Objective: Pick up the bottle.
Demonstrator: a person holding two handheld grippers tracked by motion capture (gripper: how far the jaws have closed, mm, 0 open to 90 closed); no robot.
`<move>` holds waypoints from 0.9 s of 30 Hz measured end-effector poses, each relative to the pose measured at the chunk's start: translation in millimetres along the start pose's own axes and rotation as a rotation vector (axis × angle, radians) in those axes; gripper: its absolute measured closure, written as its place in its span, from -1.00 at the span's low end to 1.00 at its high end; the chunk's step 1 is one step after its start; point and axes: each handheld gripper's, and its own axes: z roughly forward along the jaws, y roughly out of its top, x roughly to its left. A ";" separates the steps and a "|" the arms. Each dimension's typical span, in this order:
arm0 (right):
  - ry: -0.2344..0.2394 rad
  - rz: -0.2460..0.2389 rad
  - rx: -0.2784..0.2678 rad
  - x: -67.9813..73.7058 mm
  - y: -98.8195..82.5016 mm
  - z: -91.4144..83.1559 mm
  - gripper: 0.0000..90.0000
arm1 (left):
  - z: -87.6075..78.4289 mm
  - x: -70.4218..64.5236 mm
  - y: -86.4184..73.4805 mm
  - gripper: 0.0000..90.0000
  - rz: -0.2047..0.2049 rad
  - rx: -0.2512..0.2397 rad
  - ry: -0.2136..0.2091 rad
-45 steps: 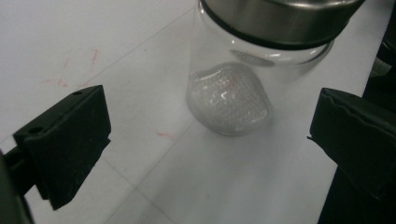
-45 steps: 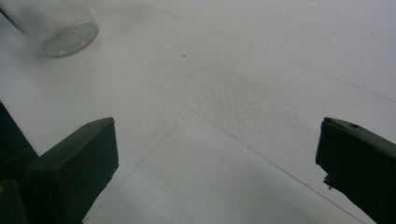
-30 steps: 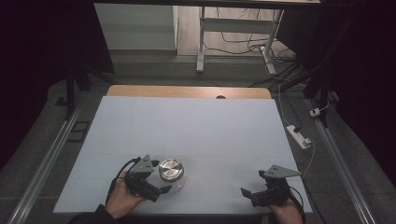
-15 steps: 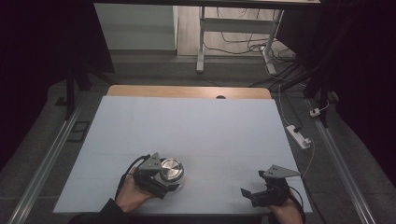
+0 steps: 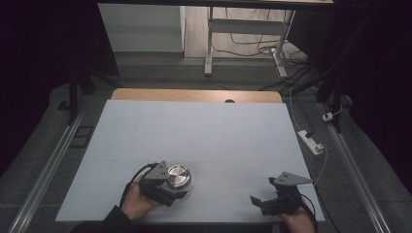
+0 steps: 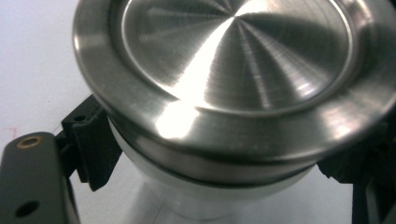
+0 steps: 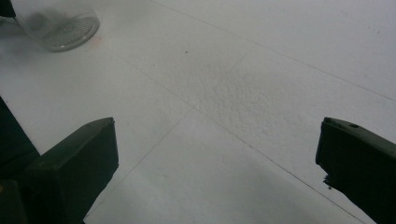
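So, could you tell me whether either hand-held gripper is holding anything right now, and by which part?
The left hand-held gripper grips the jar with the metal lid, jaws on its body just under the lid. The right hand-held gripper is open, holding nothing.

We count one counter (image 5: 194, 126), white-topped with a wooden strip along its far edge. On it, one jar (image 5: 178, 178), and that jar carries one brushed metal lid (image 6: 233, 79). Two claws here: the left claw (image 5: 167, 187) and the right claw (image 5: 265, 201), each in one hand, so two hands at the near edge. Off to the right on the floor, one white power strip (image 5: 311, 141).
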 end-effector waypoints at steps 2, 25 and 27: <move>-0.002 -0.003 0.000 0.1 0.0 -0.1 -1.00 | 0.0 -1.2 0.4 -0.67 0.000 0.003 0.010; -0.002 -0.006 -0.007 0.2 0.0 -0.6 -1.00 | -10.7 3.6 26.1 -0.66 0.009 -0.015 0.012; -0.002 -0.005 -0.007 0.0 0.0 -0.6 -1.00 | -10.6 5.1 30.0 -0.66 0.016 -0.011 0.007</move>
